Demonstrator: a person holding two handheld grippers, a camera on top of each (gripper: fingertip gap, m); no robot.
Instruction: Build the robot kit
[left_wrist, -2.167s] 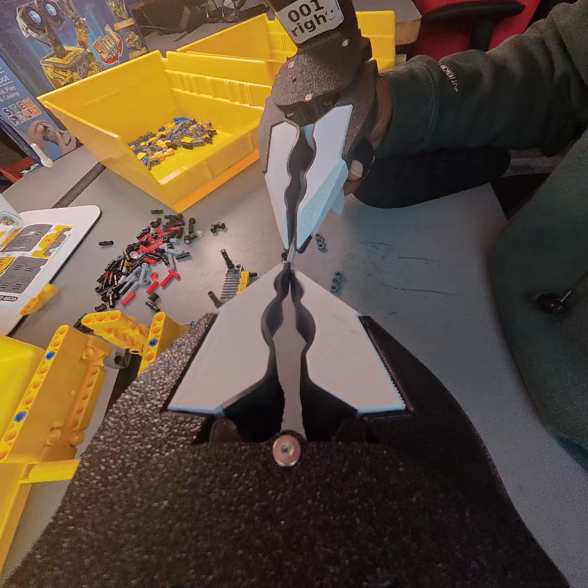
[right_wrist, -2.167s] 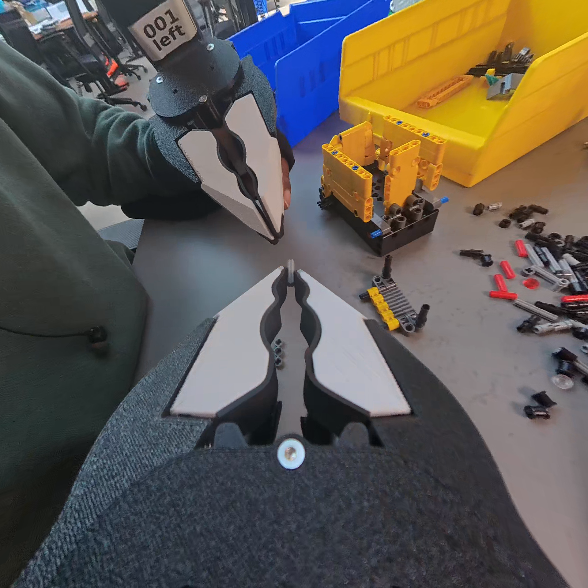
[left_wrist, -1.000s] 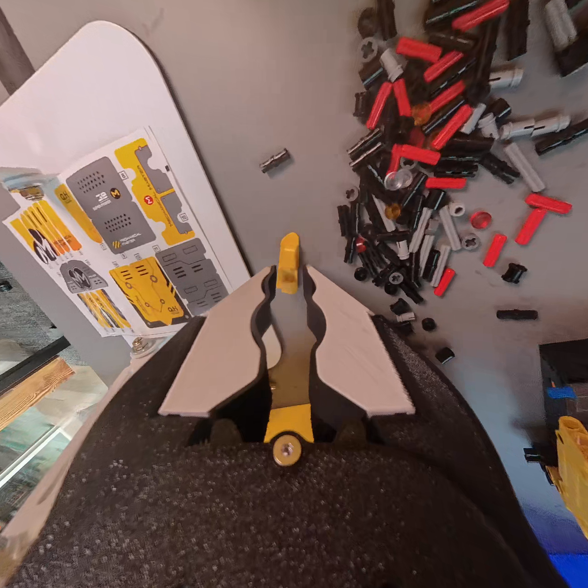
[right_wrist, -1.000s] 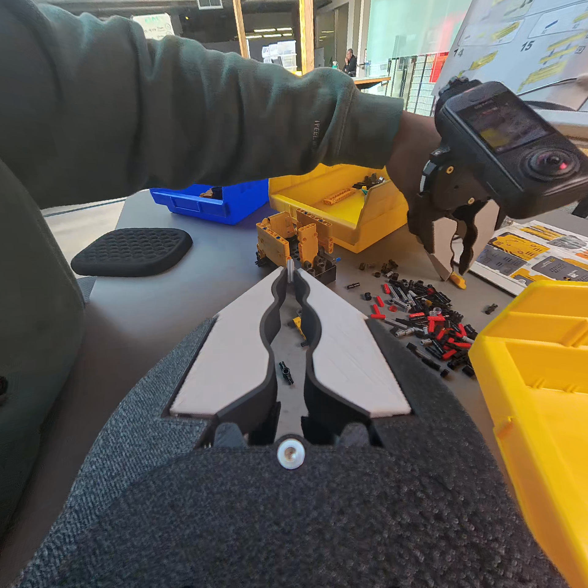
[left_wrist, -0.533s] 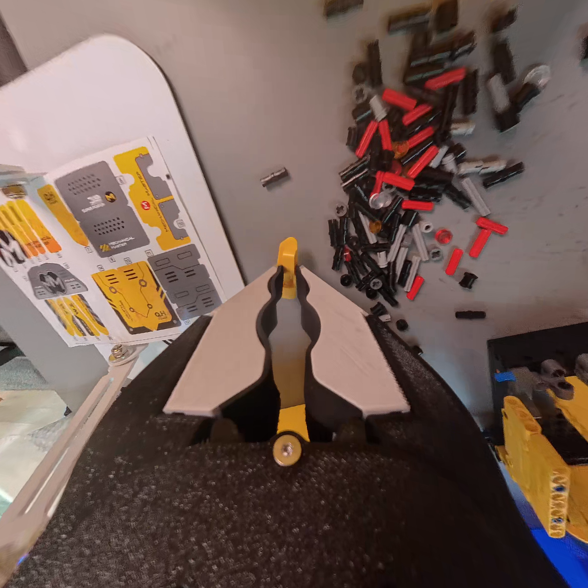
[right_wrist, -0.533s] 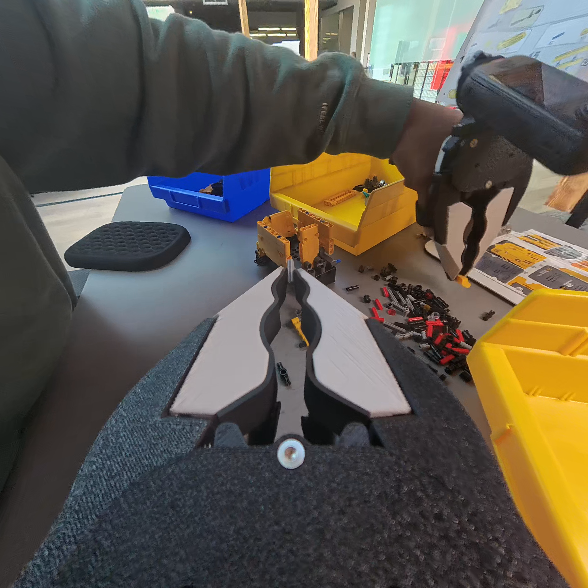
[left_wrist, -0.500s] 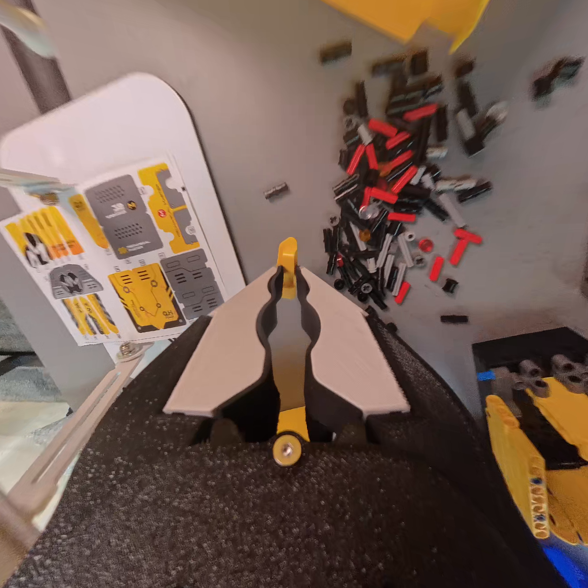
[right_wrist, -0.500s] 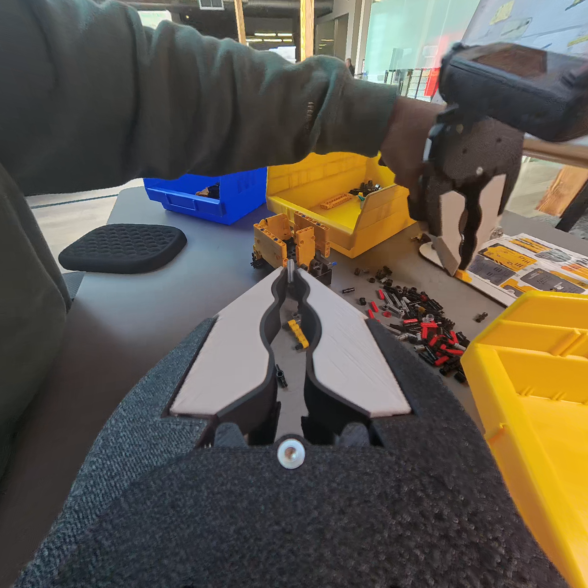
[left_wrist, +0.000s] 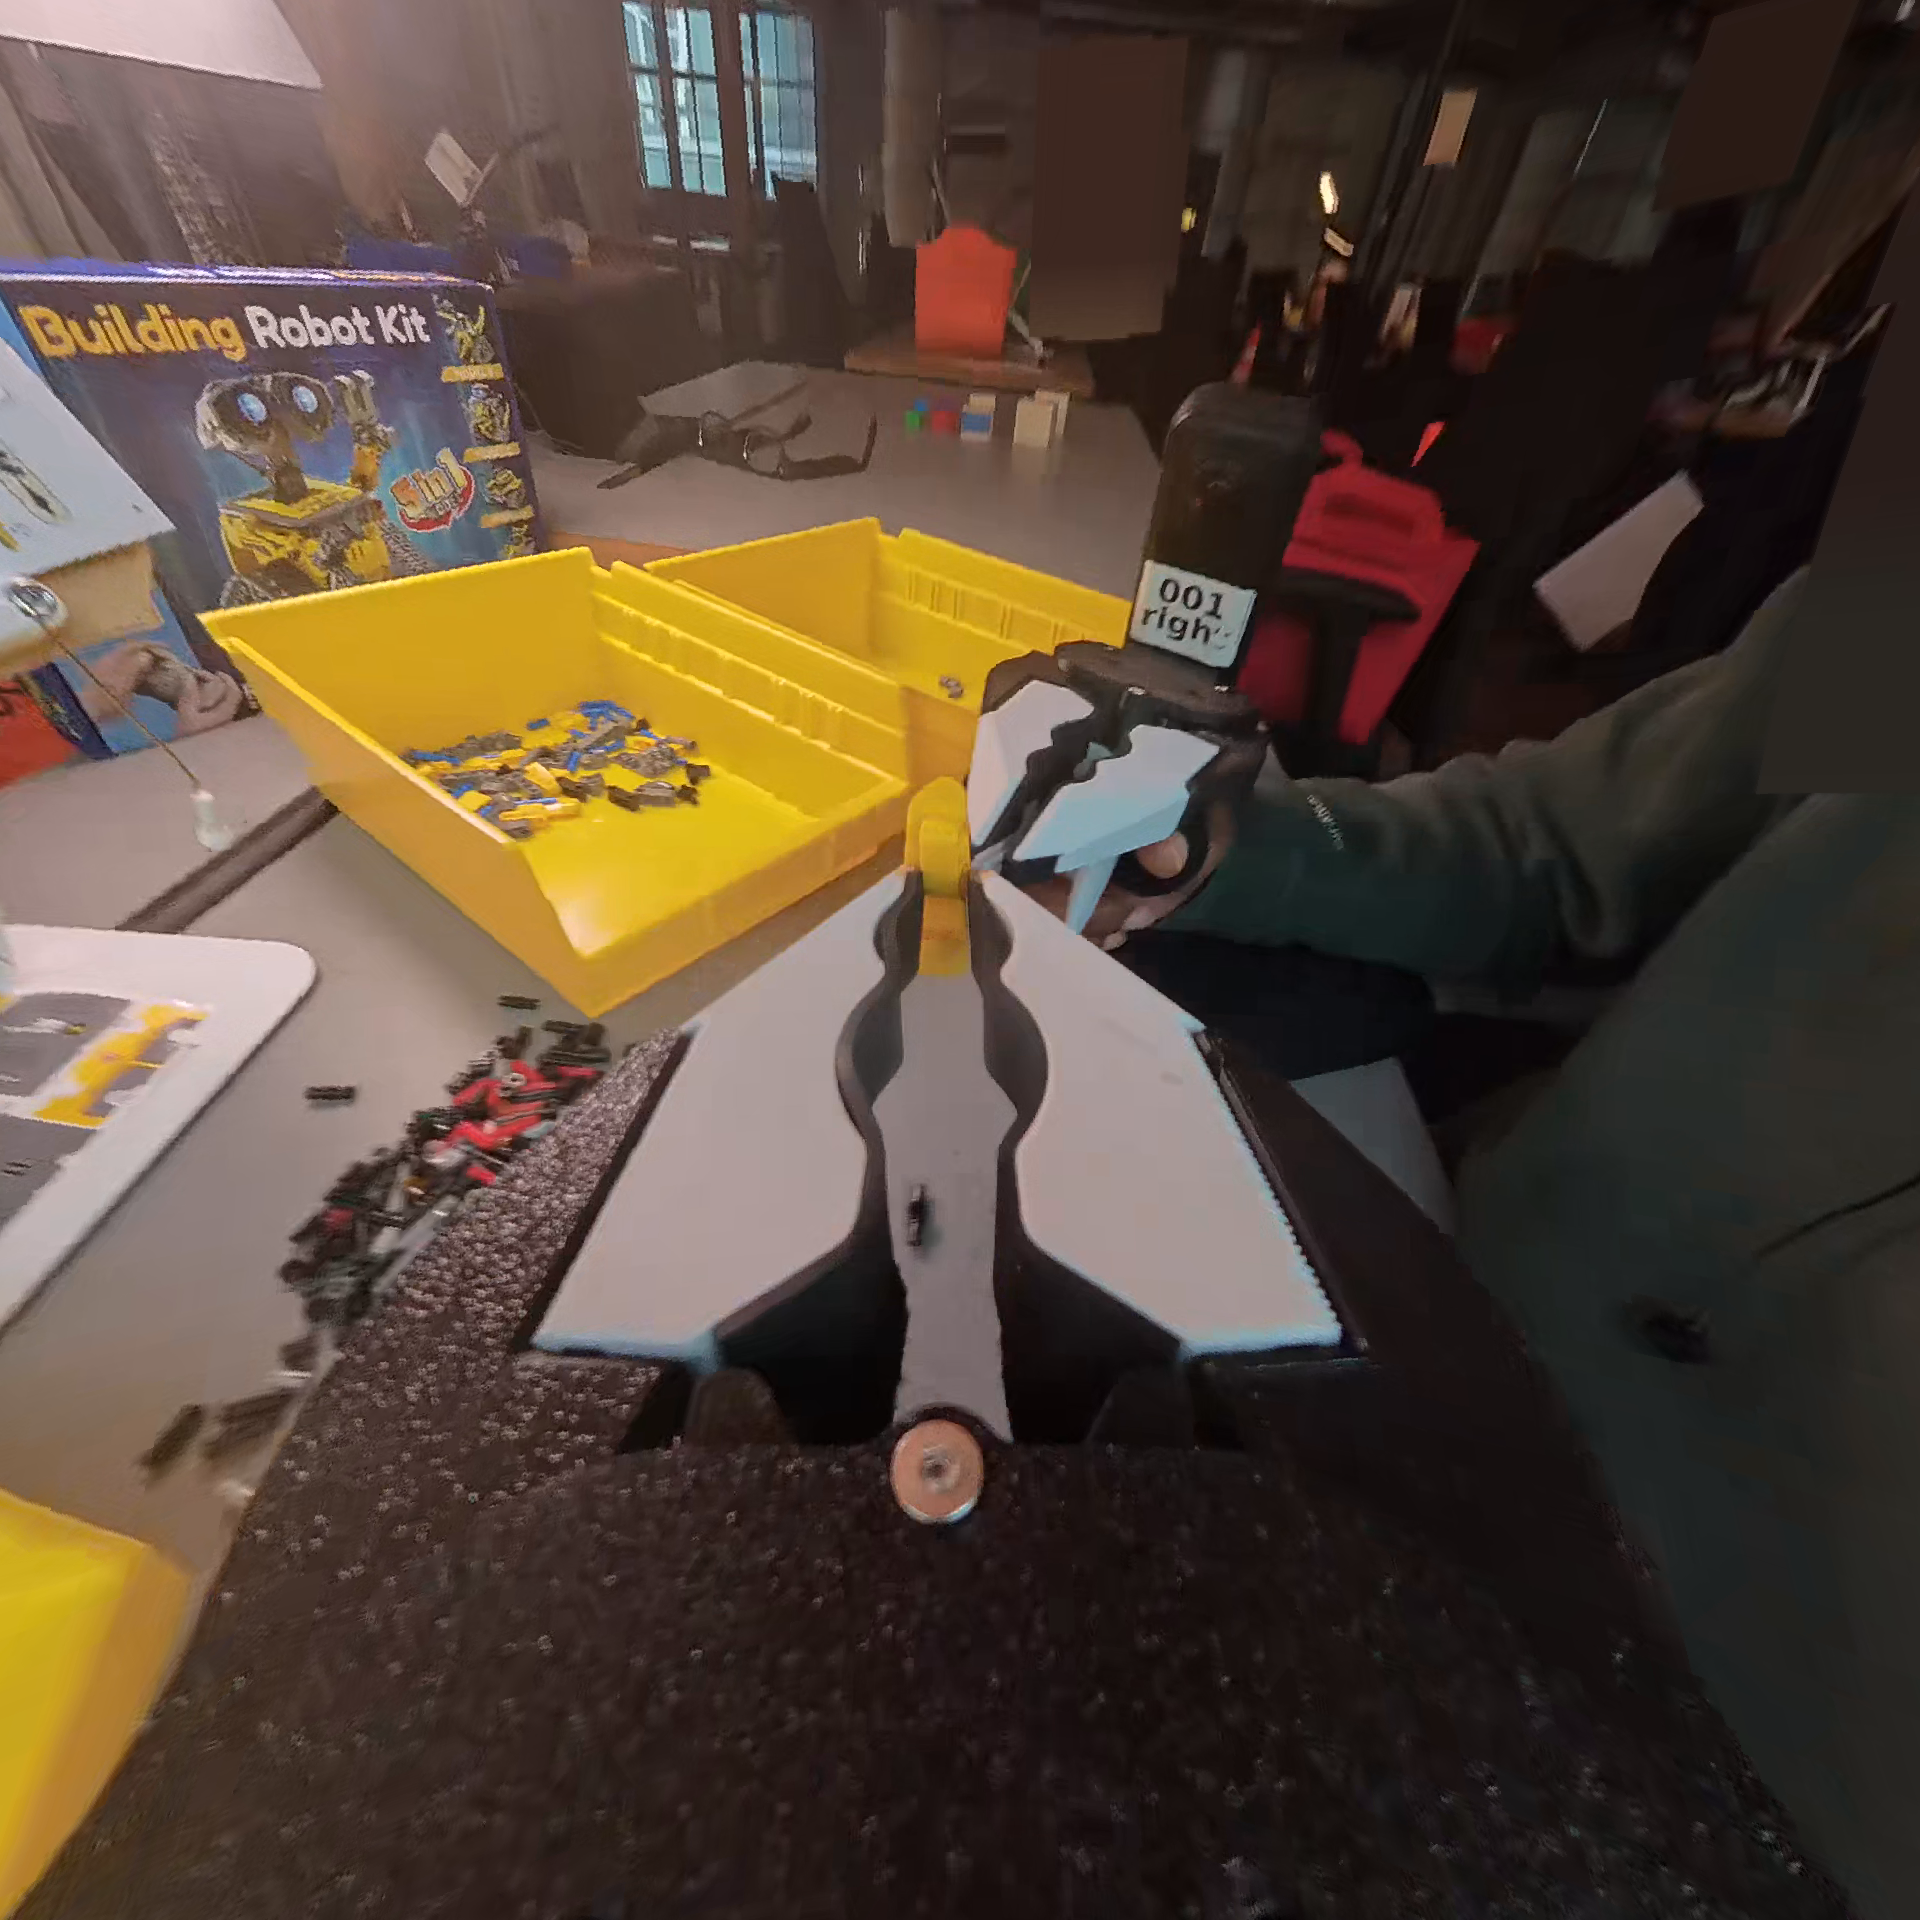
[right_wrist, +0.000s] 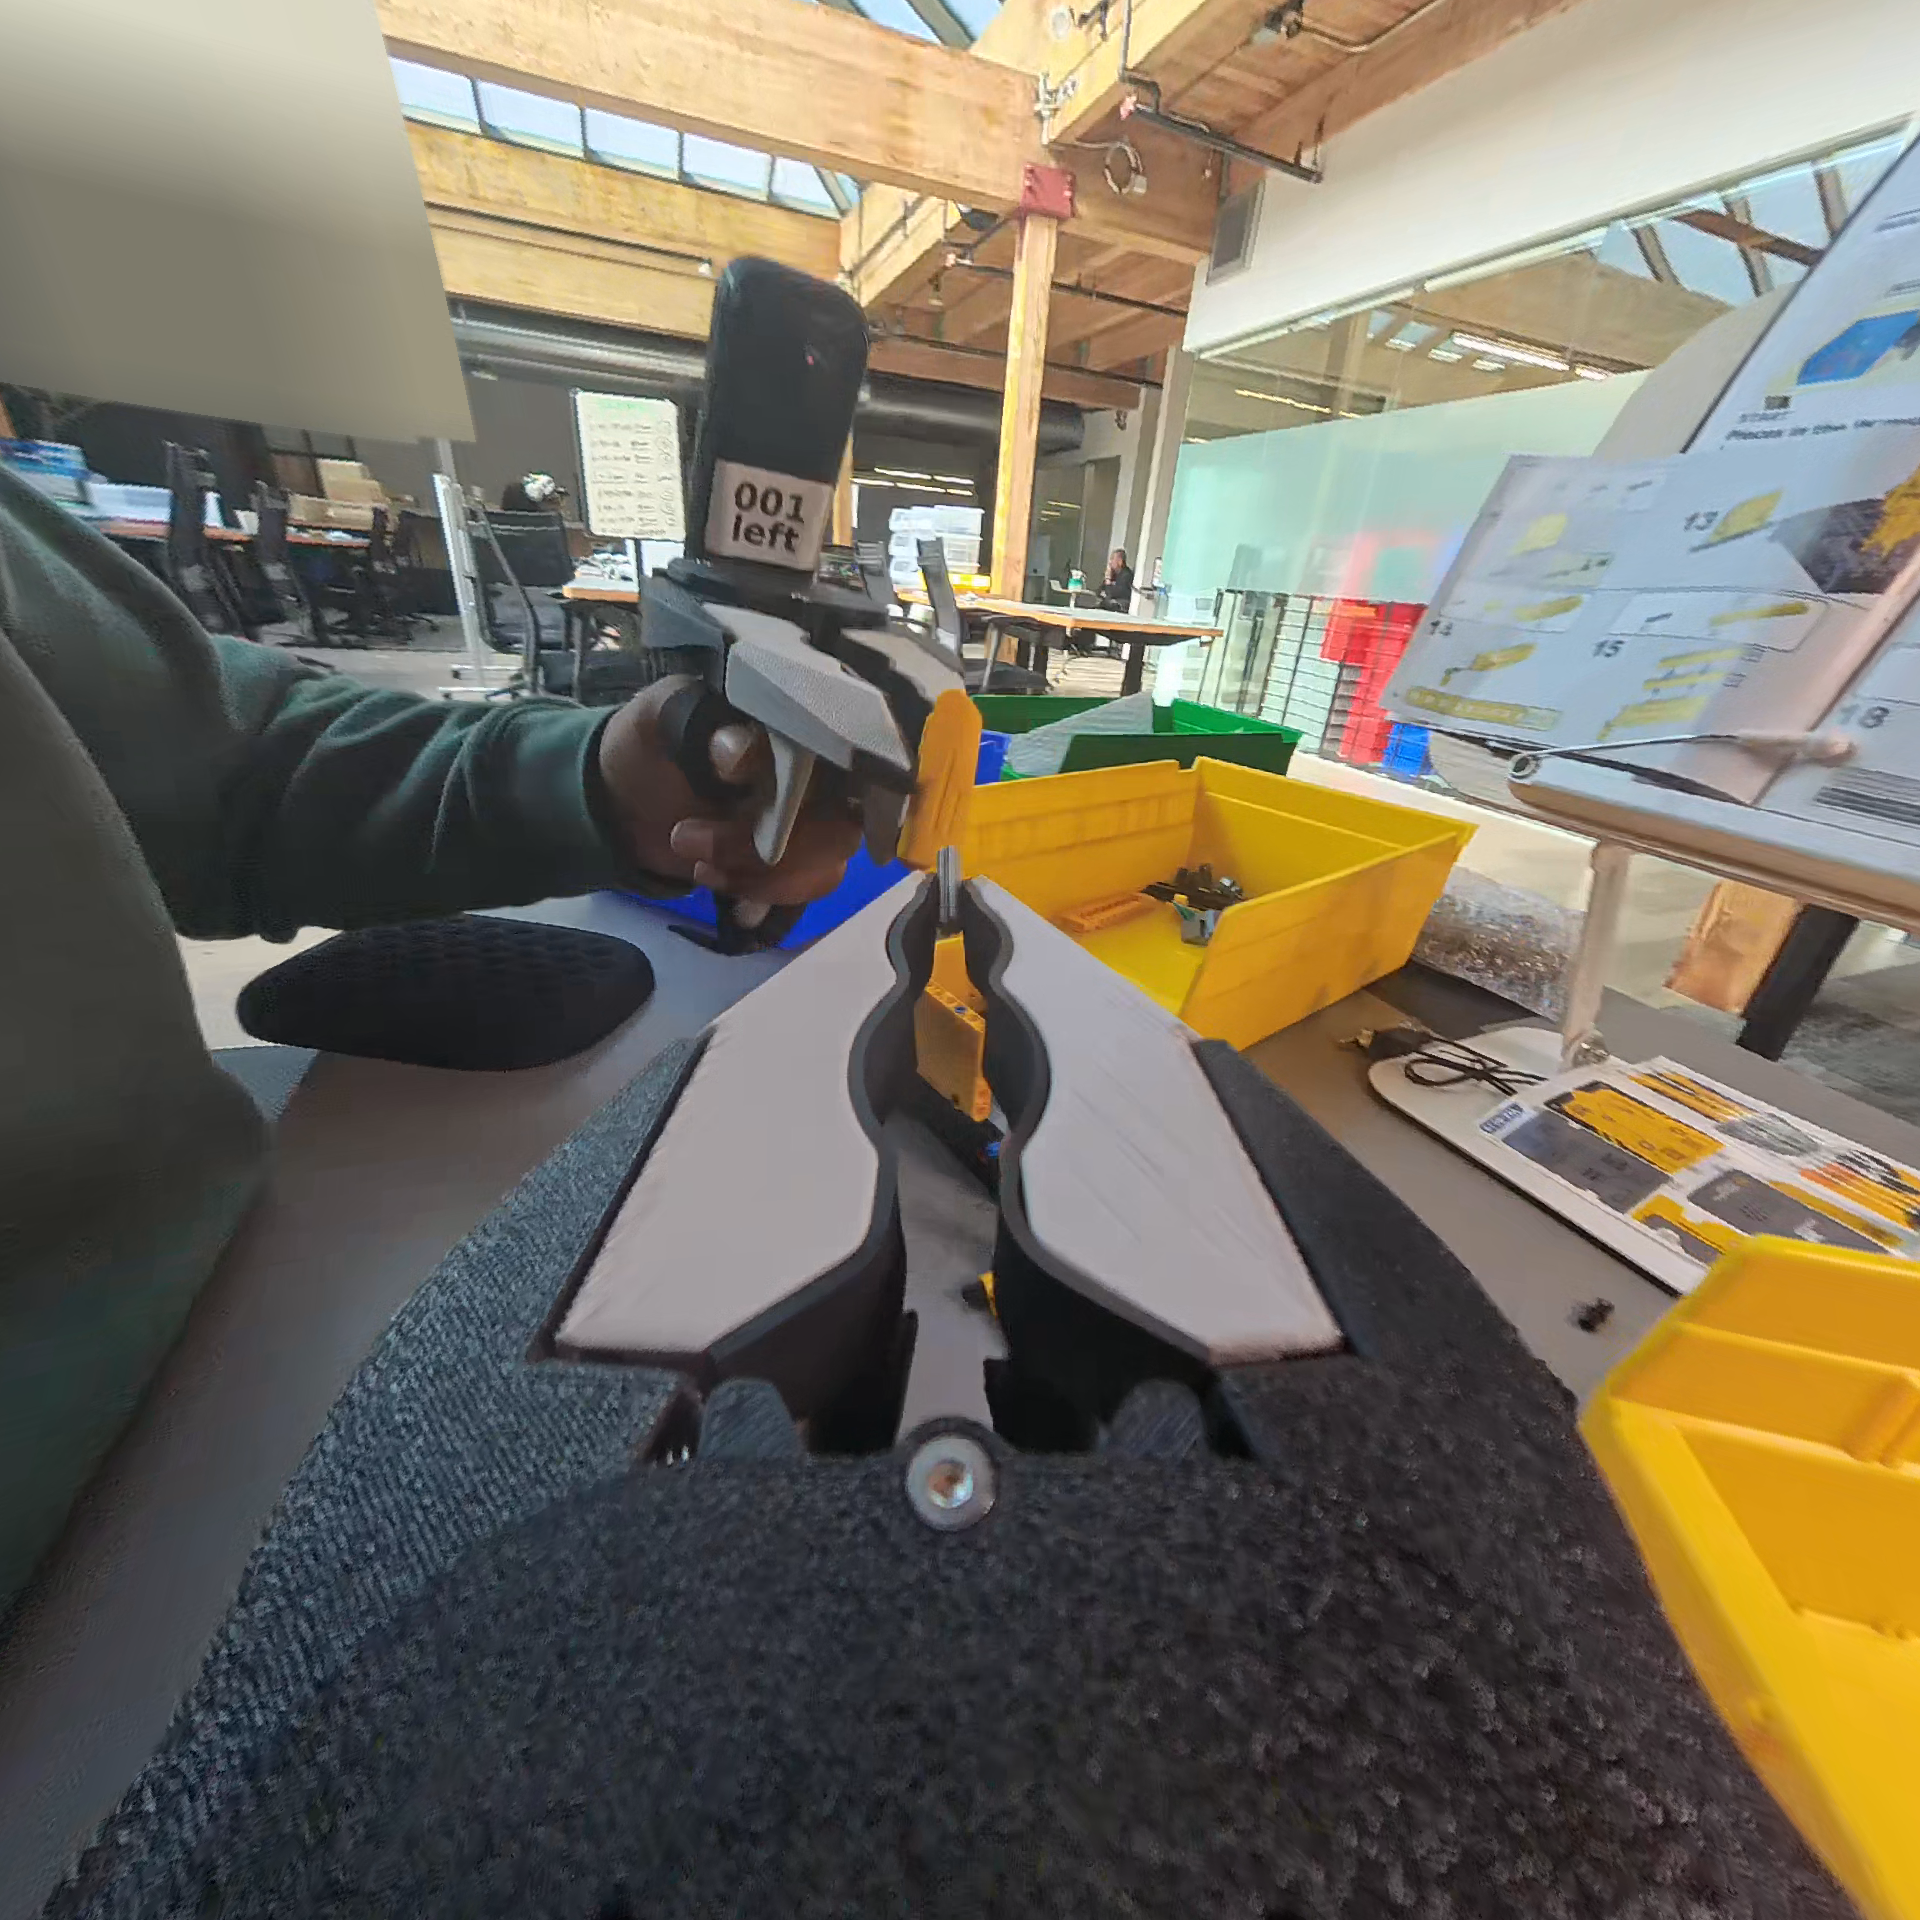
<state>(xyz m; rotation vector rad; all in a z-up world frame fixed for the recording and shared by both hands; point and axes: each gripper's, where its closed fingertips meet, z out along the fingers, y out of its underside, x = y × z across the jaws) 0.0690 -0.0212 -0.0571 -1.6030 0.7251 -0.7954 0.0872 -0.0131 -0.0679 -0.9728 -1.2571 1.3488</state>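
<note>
**Two small parts meet above the table**

We see the left gripper (left_wrist: 940, 883) pinching a yellow piece (left_wrist: 938, 847), and the right gripper (right_wrist: 948, 902) pressed on a thin grey pin (right_wrist: 948, 871) — tip to tip, above the grey table (left_wrist: 343, 997). A slight tilt could make the pin slip or drop — we judge. Whether they touch is hard to tell.

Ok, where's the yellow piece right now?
Clamped in the left gripper, the yellow piece is held above the table, its tip beside the grey pin in the right gripper.
</note>
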